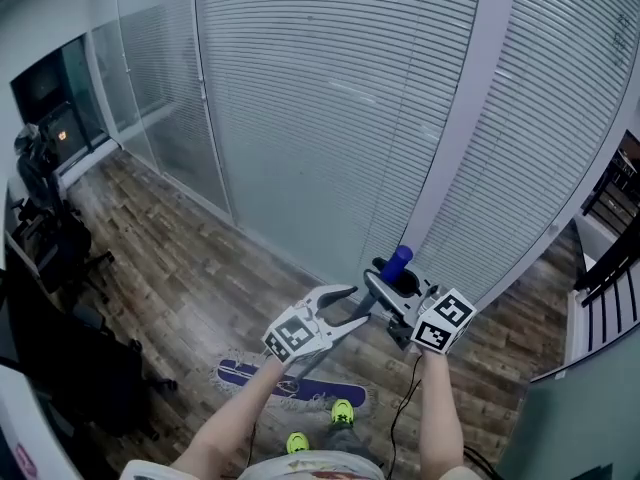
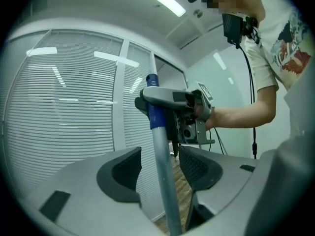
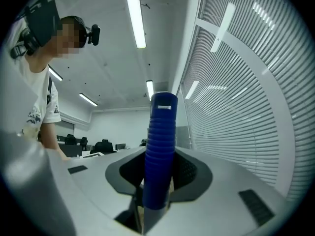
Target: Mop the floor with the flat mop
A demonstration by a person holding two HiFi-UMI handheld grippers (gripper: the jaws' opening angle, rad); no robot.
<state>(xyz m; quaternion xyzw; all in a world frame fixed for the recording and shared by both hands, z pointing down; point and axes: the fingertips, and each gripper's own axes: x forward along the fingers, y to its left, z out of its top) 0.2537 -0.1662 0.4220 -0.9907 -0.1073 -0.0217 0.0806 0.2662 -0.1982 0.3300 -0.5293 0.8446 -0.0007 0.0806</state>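
- The right gripper (image 3: pixel 160 173) was clamped on the ribbed blue grip (image 3: pixel 160 146) at the top of the flat mop's handle, its pads pressed to both sides of it, the handle standing nearly upright in front of the person.
- Just below it, the left gripper (image 2: pixel 162 171) stood wide, with the grey shaft (image 2: pixel 158 136) running between its pads but clear of both; it bore none of the mop's weight.
- Down at the floor, the purple mop head (image 1: pixel 318 390) lay flat on the wood-look planks just ahead of the person's neon-green shoes (image 1: pixel 342 412).
- Beyond the head, open floor (image 1: pixel 180 268) ran to the glass wall with its white blinds (image 1: pixel 300 98), and a dark office chair (image 1: pixel 70 243) stood well off to the left.
- By my reading this was a moment of resetting the hold between strokes, with only one gripper in charge of the mop.
- The next move likely called for the left gripper to close firmly on the shaft, so that both could push the head out along the planks toward the wall while keeping it flat on the floor.
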